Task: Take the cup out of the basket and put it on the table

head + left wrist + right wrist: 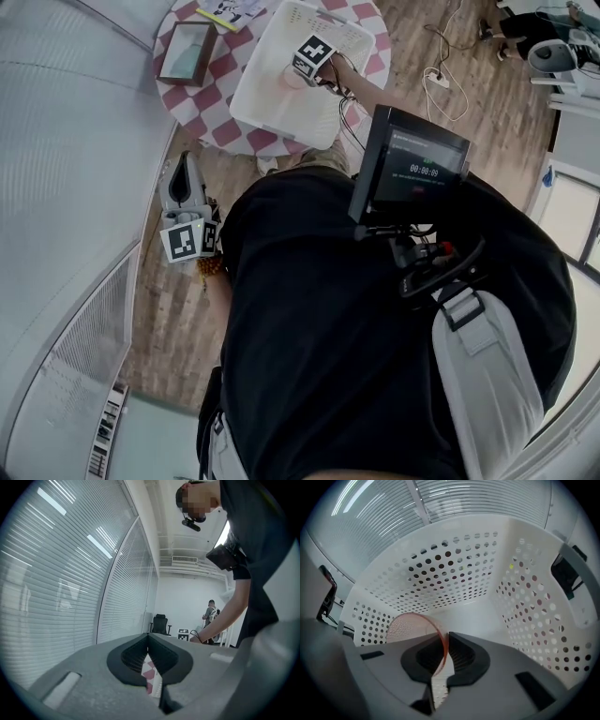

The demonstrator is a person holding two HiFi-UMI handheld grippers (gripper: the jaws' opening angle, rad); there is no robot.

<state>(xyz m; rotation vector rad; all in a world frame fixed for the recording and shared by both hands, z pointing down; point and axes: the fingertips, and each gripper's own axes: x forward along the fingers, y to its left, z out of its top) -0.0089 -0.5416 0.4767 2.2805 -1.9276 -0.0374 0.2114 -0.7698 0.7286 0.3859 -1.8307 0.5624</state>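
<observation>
A white perforated basket (272, 108) stands on the round table with a red-and-white checked cloth (220, 70). My right gripper (302, 75) reaches down into it. In the right gripper view the jaws (446, 637) are shut on the thin wall of a translucent pink cup (410, 625), which sits low inside the basket (454, 569). The cup (296, 79) shows only faintly in the head view. My left gripper (183, 167) hangs beside the person's left side over the wooden floor, short of the table's edge. Its jaws (149, 641) are shut with nothing between them.
A dark-framed box (186, 52) and papers with a yellow pen (230, 11) lie on the table left of the basket. Cables and a power strip (437, 81) lie on the floor to the right. Window blinds (66, 169) run along the left. A screen (418, 165) hangs at the person's chest.
</observation>
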